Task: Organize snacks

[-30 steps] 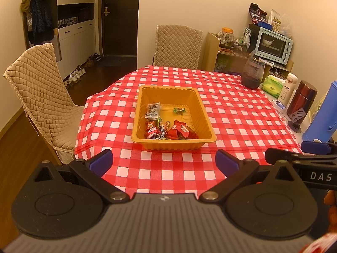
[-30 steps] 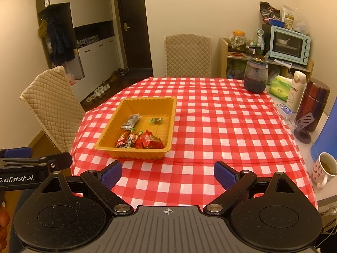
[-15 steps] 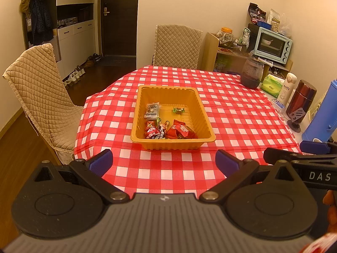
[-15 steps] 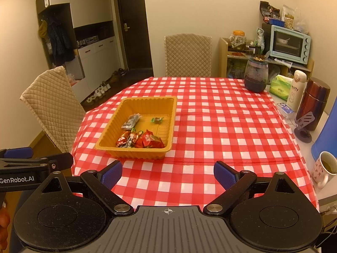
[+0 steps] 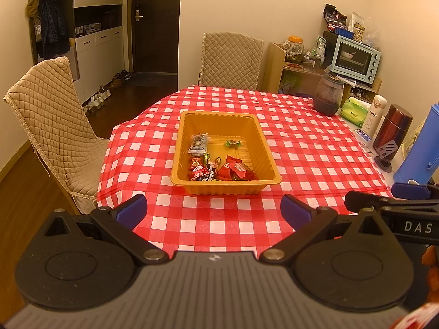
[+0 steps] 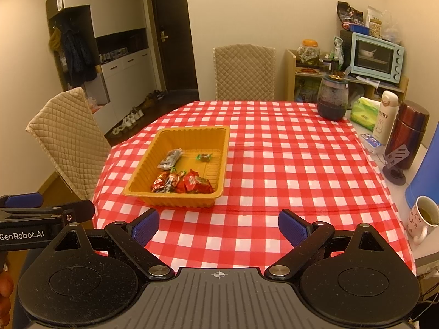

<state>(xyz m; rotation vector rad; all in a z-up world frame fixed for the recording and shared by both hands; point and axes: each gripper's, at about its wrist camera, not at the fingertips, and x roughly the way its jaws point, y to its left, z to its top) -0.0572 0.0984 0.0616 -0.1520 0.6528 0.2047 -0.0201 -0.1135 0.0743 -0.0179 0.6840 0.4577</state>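
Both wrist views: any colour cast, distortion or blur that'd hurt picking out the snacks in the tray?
Left wrist: warm orange cast, fisheye bends the room edges, corners vignetted; snacks in the yellow tray stay sharp. Right wrist: same cast and bending; tray sharp, wrappers small, no glare on the tablecloth.

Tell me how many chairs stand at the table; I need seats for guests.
2. One quilted chair stands at the far end of the table, and another chair at its left side. More may be out of view on the near side.
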